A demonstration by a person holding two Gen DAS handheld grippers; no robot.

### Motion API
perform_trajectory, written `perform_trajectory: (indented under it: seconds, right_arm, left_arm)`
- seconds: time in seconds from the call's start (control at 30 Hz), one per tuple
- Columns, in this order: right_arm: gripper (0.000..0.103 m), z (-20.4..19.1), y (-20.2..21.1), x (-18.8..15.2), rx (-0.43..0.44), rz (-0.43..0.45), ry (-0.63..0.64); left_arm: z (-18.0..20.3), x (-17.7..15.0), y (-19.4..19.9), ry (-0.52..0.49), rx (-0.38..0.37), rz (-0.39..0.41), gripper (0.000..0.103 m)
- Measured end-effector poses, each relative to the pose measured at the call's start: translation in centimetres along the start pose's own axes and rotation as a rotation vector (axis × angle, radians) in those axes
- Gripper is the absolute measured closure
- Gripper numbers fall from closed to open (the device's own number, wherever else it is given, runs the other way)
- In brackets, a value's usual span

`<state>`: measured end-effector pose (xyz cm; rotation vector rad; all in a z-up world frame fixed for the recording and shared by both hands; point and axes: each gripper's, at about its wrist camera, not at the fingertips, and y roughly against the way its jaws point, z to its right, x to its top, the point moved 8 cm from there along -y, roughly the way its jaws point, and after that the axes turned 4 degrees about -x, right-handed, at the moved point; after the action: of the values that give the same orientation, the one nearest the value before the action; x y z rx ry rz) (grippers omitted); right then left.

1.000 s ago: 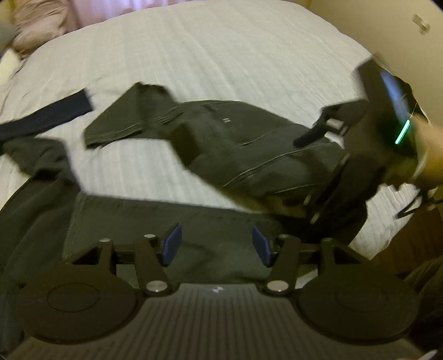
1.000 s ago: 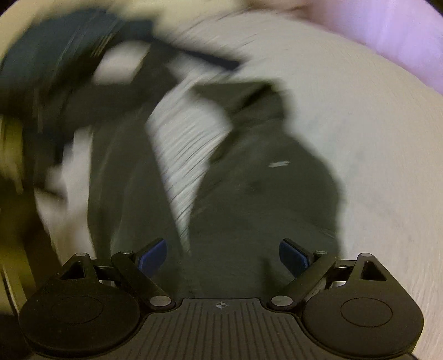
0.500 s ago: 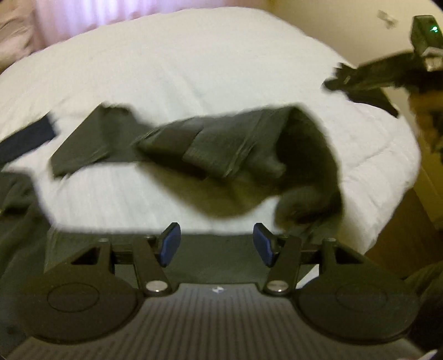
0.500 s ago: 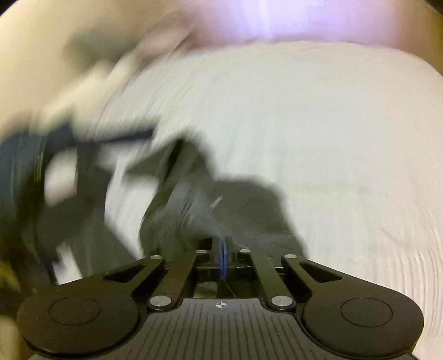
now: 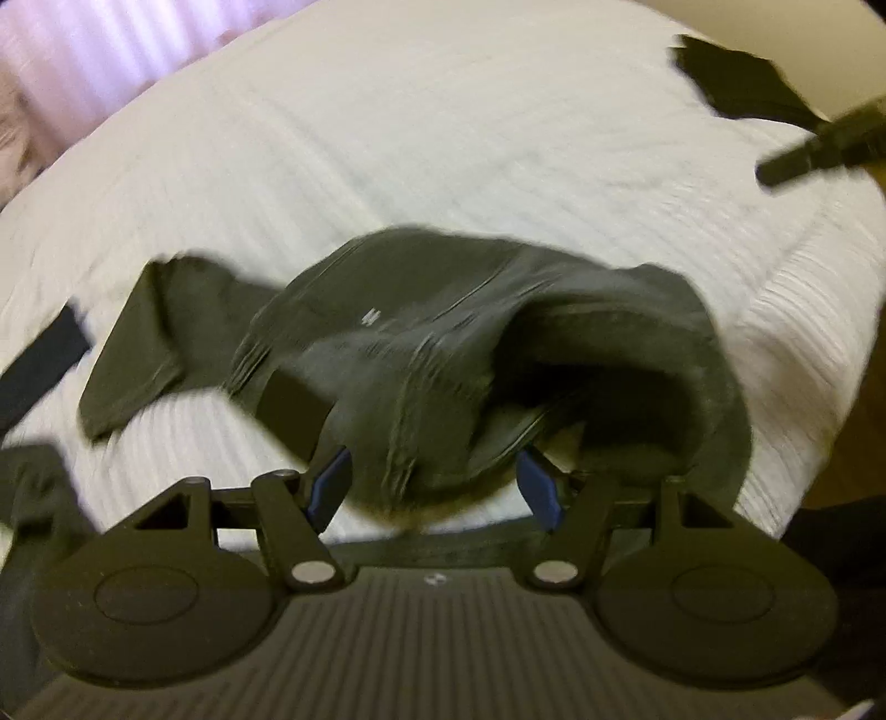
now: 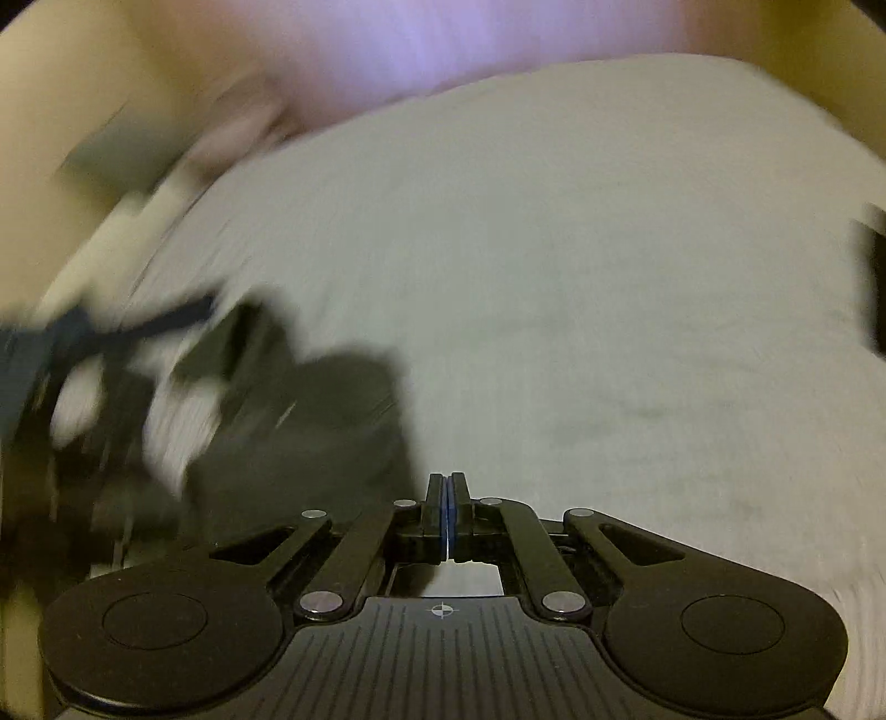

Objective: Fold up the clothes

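A dark grey garment (image 5: 443,354) lies bunched on the white bedspread (image 5: 443,138). In the left wrist view its near folded edge sits between my open blue pads (image 5: 332,487), and my left gripper (image 5: 434,490) is wide open around it. One sleeve or leg (image 5: 138,343) trails to the left. My right gripper (image 6: 446,515) is shut with its pads pressed together and no cloth visible between them; the garment (image 6: 310,437) lies blurred to its left. The right gripper's dark tip (image 5: 819,147) shows at the top right of the left wrist view.
More dark clothing (image 5: 39,354) lies at the bed's left edge. A pink curtain (image 5: 111,50) hangs beyond the bed. The bed's right edge drops to a wooden floor (image 5: 853,443). A dark shape (image 6: 875,288) sits at the right edge.
The right gripper went from open to shut and swung away to the right over the bed. The garment folded over itself and now bunches close to my left gripper's open pads.
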<state>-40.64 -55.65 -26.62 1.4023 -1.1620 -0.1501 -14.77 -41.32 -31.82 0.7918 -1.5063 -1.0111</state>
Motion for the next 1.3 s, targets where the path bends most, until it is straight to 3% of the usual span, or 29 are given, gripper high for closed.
perform_trajectory:
  seconds: [0.03, 0.07, 0.1, 0.13, 0.23, 0.4, 0.43, 0.47, 0.5, 0.53, 0.63, 0.7, 0.8, 0.9, 0.97, 1.03, 1.07, 1.1, 1.23, 1.3]
  right_arm:
    - [0.093, -1.4, -0.7, -0.4, 0.026, -0.018, 0.067]
    - [0.064, -2.9, -1.4, -0.9, 0.053, -0.032, 0.122]
    - [0.028, -4.5, -2.0, -1.3, 0.08, -0.041, 0.177]
    - [0.023, -6.2, -2.2, -1.3, 0.11, -0.029, 0.236]
    - [0.023, -11.0, -3.5, -1.8, 0.139, -0.019, 0.429]
    - [0.024, -15.8, -10.0, -4.0, -0.035, -0.076, 0.774]
    - [0.03, -16.1, -11.4, -4.5, -0.064, -0.089, 0.818]
    - [0.072, -15.9, -12.3, -4.6, -0.077, -0.093, 0.821]
    - [0.083, -15.6, -13.1, -4.7, -0.084, -0.098, 0.806]
    - [0.087, -14.7, -12.8, -4.2, -0.058, -0.106, 0.713]
    - [0.09, -9.5, -9.6, -1.6, 0.064, -0.1, 0.238]
    - [0.091, -3.7, -5.1, -0.7, 0.118, -0.052, -0.046]
    - [0.091, 5.7, 1.0, -2.4, 0.176, -0.012, -0.436]
    - [0.09, 15.0, 5.3, -6.1, 0.135, 0.021, -0.685]
    - [0.088, 21.2, 6.2, -10.1, 0.058, 0.009, -0.856]
    - [0.067, 25.5, 7.2, -13.5, -0.102, -0.017, -0.909]
    - [0.052, 26.6, 8.0, -14.3, -0.167, -0.012, -0.862]
    - [0.043, 27.6, 8.9, -15.1, -0.222, -0.006, -0.818]
    - [0.041, 28.2, 10.9, -16.5, -0.222, 0.016, -0.768]
    - [0.037, 27.0, 9.9, -16.6, -0.214, 0.023, -0.747]
  left_arm:
    - [-0.3, -0.5, 0.2, 0.028, 0.012, -0.008, 0.041]
    - [-0.7, -1.0, 0.3, 0.056, 0.024, -0.015, 0.041]
    - [-1.1, -1.6, 0.5, 0.08, 0.032, -0.021, 0.041]
    - [-1.5, -2.2, 0.7, 0.103, 0.039, -0.027, 0.041]
    - [-2.0, -3.6, 1.3, 0.129, 0.051, -0.043, 0.041]
    - [-2.5, -5.1, 2.1, 0.127, 0.063, -0.049, 0.041]
    - [-2.6, -5.2, 2.2, 0.12, 0.062, -0.046, 0.041]
    - [-2.7, -5.2, 2.3, 0.113, 0.061, -0.043, 0.041]
    - [-3.0, -4.9, 2.5, 0.098, 0.064, -0.033, 0.041]
    - [-3.2, -4.6, 2.6, 0.083, 0.068, -0.023, 0.041]
    - [-2.9, -2.3, 3.4, 0.043, 0.072, 0.043, 0.041]
    - [-2.2, 0.1, 4.1, 0.03, 0.059, 0.101, 0.041]
    - [-0.2, 4.0, 4.3, 0.013, 0.018, 0.167, 0.041]
    - [2.3, 7.9, 4.0, -0.005, -0.034, 0.221, 0.041]
    - [4.3, 9.6, 2.9, -0.033, -0.068, 0.219, 0.041]
    - [6.5, 10.8, 1.7, -0.069, -0.098, 0.204, 0.041]
    - [7.5, 11.1, 0.9, -0.09, -0.115, 0.19, 0.041]
    - [8.6, 11.3, 0.1, -0.111, -0.133, 0.176, 0.041]
    - [12.2, 11.2, -4.0, -0.171, -0.199, 0.093, 0.041]
    - [14.0, 11.1, -5.7, -0.212, -0.234, 0.056, 0.041]
